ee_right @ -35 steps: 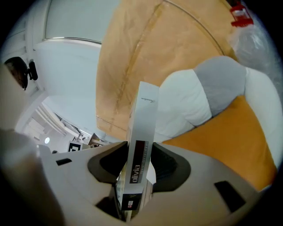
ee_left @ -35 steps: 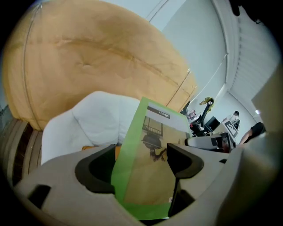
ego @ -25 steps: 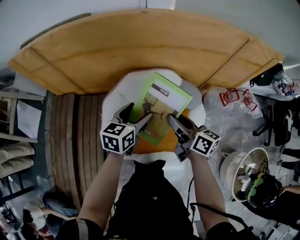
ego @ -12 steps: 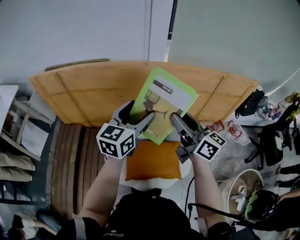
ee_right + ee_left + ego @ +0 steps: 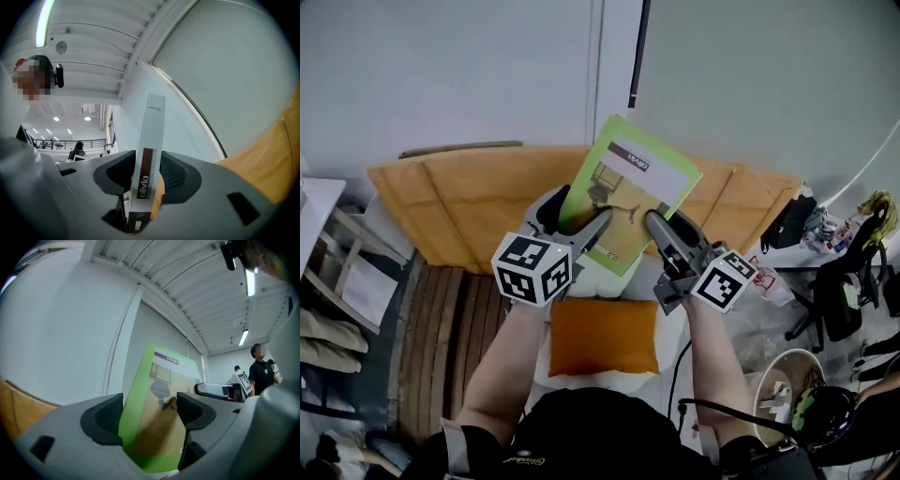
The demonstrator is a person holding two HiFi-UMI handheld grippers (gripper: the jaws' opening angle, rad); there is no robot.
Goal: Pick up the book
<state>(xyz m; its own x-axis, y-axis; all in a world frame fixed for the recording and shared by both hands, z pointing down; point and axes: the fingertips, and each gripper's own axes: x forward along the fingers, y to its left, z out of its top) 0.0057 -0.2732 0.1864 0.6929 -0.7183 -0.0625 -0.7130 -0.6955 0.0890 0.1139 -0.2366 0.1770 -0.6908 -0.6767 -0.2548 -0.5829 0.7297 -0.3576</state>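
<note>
- The book [image 5: 630,192] is green with a white band on top. It is up in the air and stands tilted, with its top leaning to 1 o'clock, in front of the grey wall [image 5: 469,66].
- The left tool [image 5: 574,220] bites the book's low corner at 7 o'clock. In the left gripper view the book stands between the two jaws and both pads are on it.
- The right tool [image 5: 661,227] bites the book's low edge at 5 o'clock. In the right gripper view the thin spine is squeezed between the pads, so the jaws are only a little way apart.
- Both arms come up from the bottom of the head view, the left arm [image 5: 502,375] at 7 o'clock and the right arm [image 5: 712,366] at 5 o'clock. The tools lean in toward each other, with the book in the middle.
- An orange cushion [image 5: 605,336] lies at 6 o'clock from the book, well apart from it.
- A wooden board [image 5: 459,202] runs behind the book from 9 o'clock to 3 o'clock.
- A second ago the book was low, right over the orange cushion and hiding most of it. Now both hands are much higher, the book is up by the wall, and the whole cushion shows.
</note>
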